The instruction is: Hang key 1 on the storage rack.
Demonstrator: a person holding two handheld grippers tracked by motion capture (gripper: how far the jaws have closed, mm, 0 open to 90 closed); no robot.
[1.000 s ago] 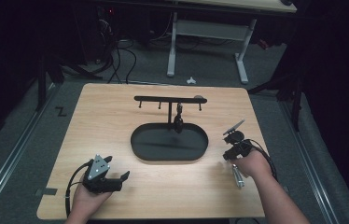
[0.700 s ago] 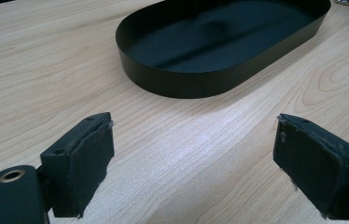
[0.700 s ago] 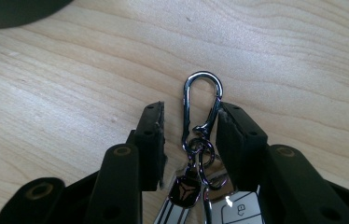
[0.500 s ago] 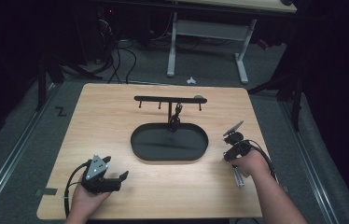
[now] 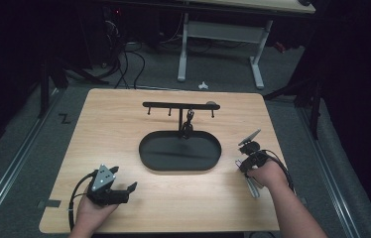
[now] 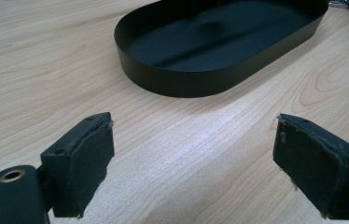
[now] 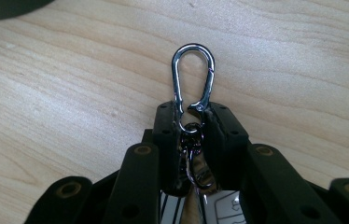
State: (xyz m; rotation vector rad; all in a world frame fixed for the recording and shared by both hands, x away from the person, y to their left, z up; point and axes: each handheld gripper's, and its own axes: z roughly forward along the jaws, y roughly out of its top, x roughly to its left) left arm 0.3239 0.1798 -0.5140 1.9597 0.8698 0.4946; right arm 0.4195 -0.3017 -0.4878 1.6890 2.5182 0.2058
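A silver carabiner [image 7: 193, 70] lies on the wooden table with rings and a key fob [image 7: 219, 205] trailing behind it. My right gripper [image 7: 192, 116] is shut on the carabiner's lower end, its jaws having just been closing; the loop sticks out past the pads. In the high view the right gripper [image 5: 245, 163] points down at the table's right side, the keychain [image 5: 252, 186] lying under the hand. My left gripper [image 5: 122, 179] rests near the front left, open with nothing between its fingers [image 6: 84, 158].
A black oval tray [image 5: 181, 168] sits mid-table, its wall [image 6: 186, 84] ahead of the left gripper. Behind it stands a black hook rack [image 5: 181, 105] with a dark keyring [image 5: 188, 126] hanging from one hook. The table's right edge is close to the right hand.
The right gripper's jaws have drawn together around the keychain, with the hand shifting only slightly. The left gripper has not moved.
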